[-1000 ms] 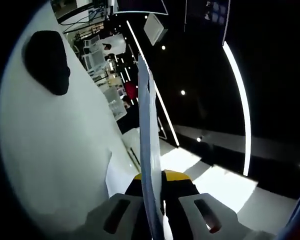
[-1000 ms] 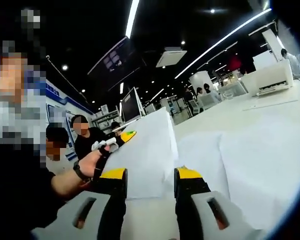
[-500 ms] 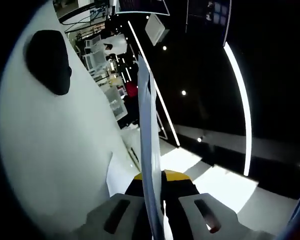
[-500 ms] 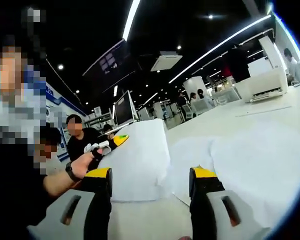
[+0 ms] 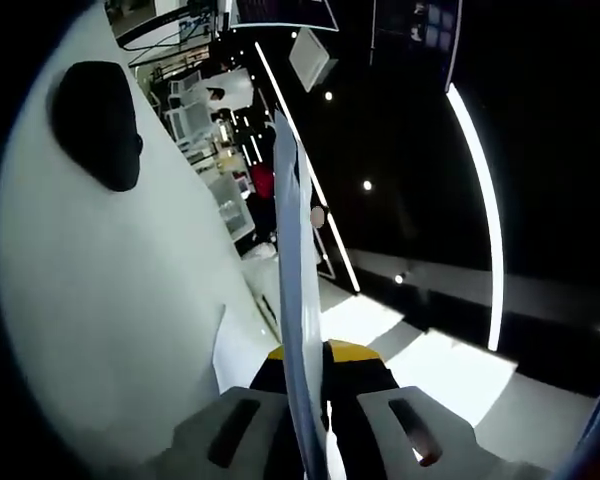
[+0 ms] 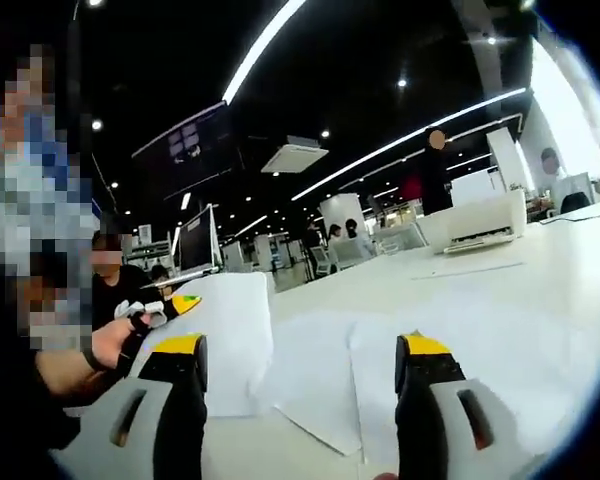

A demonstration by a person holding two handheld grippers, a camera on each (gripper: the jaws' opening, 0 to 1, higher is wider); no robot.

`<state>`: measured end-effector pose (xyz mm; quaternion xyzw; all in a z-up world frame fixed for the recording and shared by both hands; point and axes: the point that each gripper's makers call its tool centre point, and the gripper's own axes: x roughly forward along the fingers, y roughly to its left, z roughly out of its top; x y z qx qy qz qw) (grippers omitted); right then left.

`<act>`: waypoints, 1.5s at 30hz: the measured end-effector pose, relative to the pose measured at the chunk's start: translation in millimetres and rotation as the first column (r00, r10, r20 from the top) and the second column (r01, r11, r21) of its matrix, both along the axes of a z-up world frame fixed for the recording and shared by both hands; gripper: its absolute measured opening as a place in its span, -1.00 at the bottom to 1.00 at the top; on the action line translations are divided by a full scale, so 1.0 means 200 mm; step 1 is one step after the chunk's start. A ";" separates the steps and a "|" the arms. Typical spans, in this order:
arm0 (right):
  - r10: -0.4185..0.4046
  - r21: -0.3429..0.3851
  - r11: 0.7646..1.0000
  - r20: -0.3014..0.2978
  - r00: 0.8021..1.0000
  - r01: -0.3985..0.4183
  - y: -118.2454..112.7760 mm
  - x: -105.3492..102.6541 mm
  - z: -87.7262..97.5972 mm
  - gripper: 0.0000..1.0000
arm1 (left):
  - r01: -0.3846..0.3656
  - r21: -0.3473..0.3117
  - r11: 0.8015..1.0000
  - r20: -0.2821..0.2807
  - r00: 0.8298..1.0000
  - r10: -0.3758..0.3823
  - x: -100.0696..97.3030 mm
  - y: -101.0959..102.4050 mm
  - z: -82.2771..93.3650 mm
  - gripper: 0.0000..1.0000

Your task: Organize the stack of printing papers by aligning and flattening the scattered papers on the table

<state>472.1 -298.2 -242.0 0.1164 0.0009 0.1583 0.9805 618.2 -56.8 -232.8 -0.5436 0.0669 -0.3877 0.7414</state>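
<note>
White printing papers (image 5: pixel 298 300) stand on edge between the pressed-together yellow-tipped jaws of the left claw (image 5: pixel 313 352), which pinches the thin sheaf so that it rises straight up the middle of the left gripper view. In the right gripper view the same sheaf (image 6: pixel 225 335) appears as a white slab held upright over the white table (image 6: pixel 500 300) by the left claw (image 6: pixel 172 305) in a person's hand (image 6: pixel 115 340). Nearer in that view, the right claw (image 6: pixel 300 362) has its yellow-tipped jaws spread wide and holds nothing. Just beyond them, loose white sheets (image 6: pixel 315 375) lie flat and overlapping on the table, fanned at different angles. Farther back sits a white printer (image 6: pixel 475 222), with a blurred office of ceiling light strips behind. To do this step well, it seems best to let the sheaf's lower edge rest squarely on the table and grip lightly, so the sheets can settle flush. The free claw could then steady the side before the loose sheets are gathered.
</note>
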 end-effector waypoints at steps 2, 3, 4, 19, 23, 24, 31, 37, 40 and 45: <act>-0.030 -0.016 0.999 0.002 1.000 0.030 -0.04 -0.01 0.00 0.47 | -0.001 0.003 1.000 0.002 1.000 0.001 0.00 0.00 0.00 -0.89; -0.048 -0.027 0.998 0.004 0.999 0.048 -0.07 -0.01 0.00 0.47 | -0.002 0.004 1.000 0.002 1.000 0.002 0.00 0.00 0.00 -0.89; -0.062 -0.034 0.998 0.002 0.998 0.062 -0.09 -0.02 0.00 0.47 | -0.001 0.004 1.000 0.002 1.000 0.001 0.00 0.00 0.00 -0.89; -0.150 -0.059 0.987 -0.051 0.987 0.146 -0.32 -0.06 -0.05 0.56 | 0.012 0.007 1.000 -0.002 1.000 -0.012 -0.01 -0.01 0.00 -0.89; -0.167 -0.088 0.983 -0.070 0.983 0.161 -0.38 -0.05 -0.08 0.56 | 0.015 0.009 1.000 -0.002 1.000 -0.015 -0.02 -0.01 0.00 -0.89; -0.176 -0.095 0.981 -0.075 0.982 0.168 -0.40 -0.05 -0.08 0.56 | 0.016 0.009 1.000 -0.002 1.000 -0.016 -0.02 -0.01 0.00 -0.89; -0.228 -0.121 0.969 -0.095 0.969 0.216 -0.53 -0.05 -0.10 0.56 | 0.020 0.009 1.000 -0.005 1.000 -0.020 -0.01 -0.02 0.00 -0.89; -0.267 -0.138 0.958 -0.115 0.957 0.251 -0.63 -0.05 -0.12 0.55 | 0.022 0.009 1.000 -0.005 1.000 -0.022 -0.02 -0.02 0.00 -0.88; -0.287 -0.149 0.952 -0.120 0.951 0.268 -0.67 -0.04 -0.13 0.55 | 0.024 0.011 1.000 -0.003 1.000 -0.024 -0.02 -0.02 0.00 -0.88; -0.309 -0.169 0.944 -0.140 0.941 0.285 -0.74 -0.03 -0.15 0.53 | 0.023 0.014 1.000 0.004 1.000 -0.023 -0.02 -0.02 0.00 -0.88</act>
